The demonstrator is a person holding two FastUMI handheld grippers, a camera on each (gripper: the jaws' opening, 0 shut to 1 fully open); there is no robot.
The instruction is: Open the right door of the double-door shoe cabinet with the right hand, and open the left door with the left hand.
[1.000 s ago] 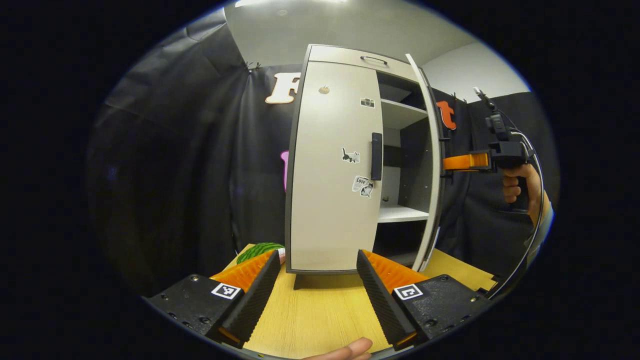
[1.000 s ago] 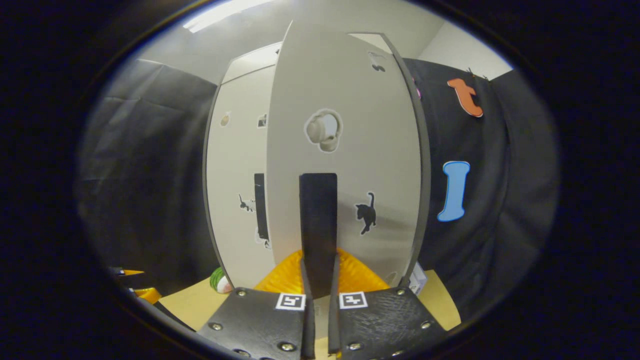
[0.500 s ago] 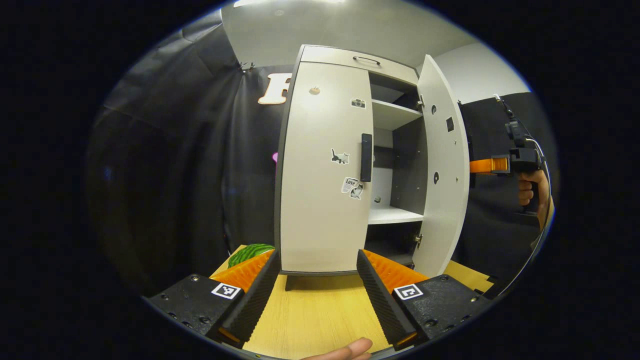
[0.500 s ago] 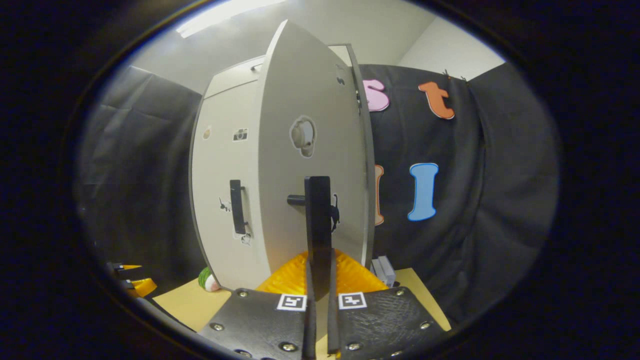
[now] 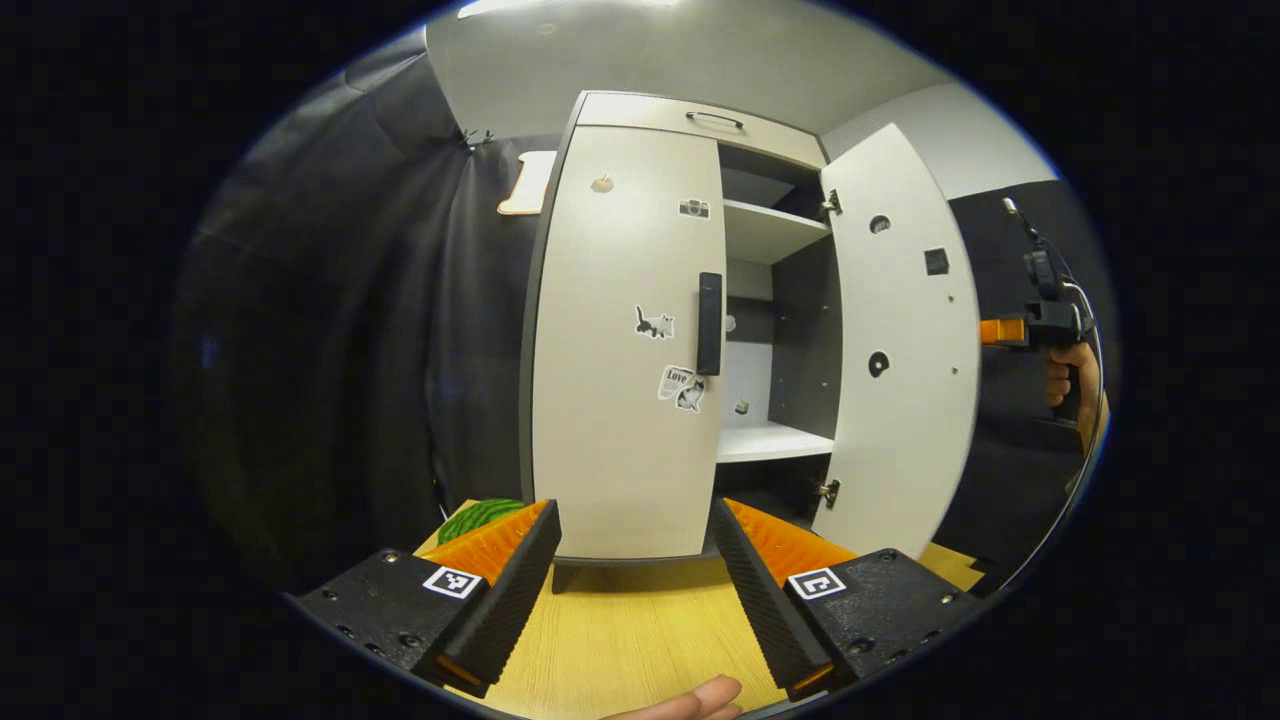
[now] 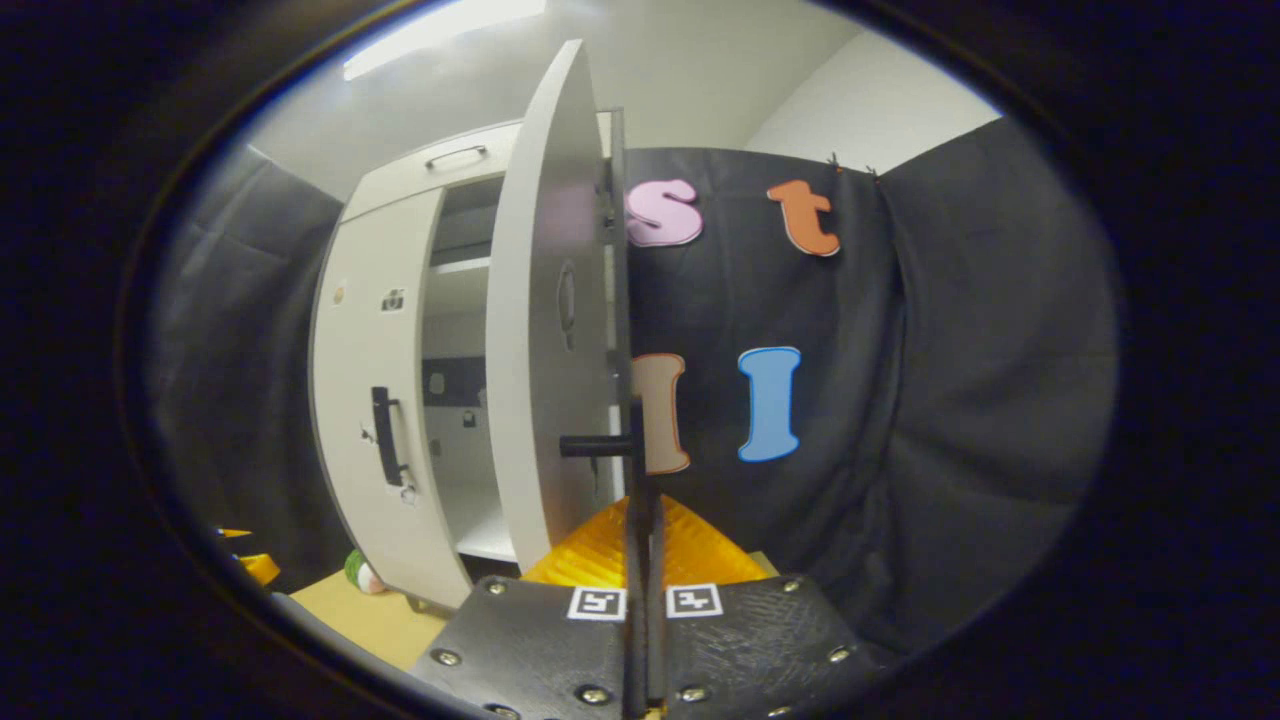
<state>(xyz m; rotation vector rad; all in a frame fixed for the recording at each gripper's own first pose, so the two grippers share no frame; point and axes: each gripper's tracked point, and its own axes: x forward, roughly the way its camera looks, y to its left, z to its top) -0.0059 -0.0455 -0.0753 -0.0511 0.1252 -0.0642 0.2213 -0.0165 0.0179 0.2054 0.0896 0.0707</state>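
The pale shoe cabinet (image 5: 640,110) stands on the table. Its left door (image 5: 620,340) is closed, with a dark handle (image 5: 709,322) at its inner edge. My left gripper (image 5: 634,510) hangs open low in front of that door, apart from it, holding nothing. The right door (image 5: 900,340) is swung wide open and shows its inner face. In the right gripper view that door (image 6: 545,330) appears nearly edge-on. My right gripper (image 6: 640,515) is shut on its dark handle (image 6: 634,450). A hand (image 5: 1065,385) holds the right gripper (image 5: 1000,331) past the door's edge.
White shelves (image 5: 770,440) show inside the open right half. The wooden table (image 5: 640,640) runs toward me. A green striped ball (image 5: 480,518) lies left of the cabinet's foot. A fingertip (image 5: 690,700) shows at the bottom edge. Black cloth hangs behind and to both sides.
The right door has swung from about half open to wide open, carried by the right gripper shut on its handle. The left gripper has stayed open in front of the left door.
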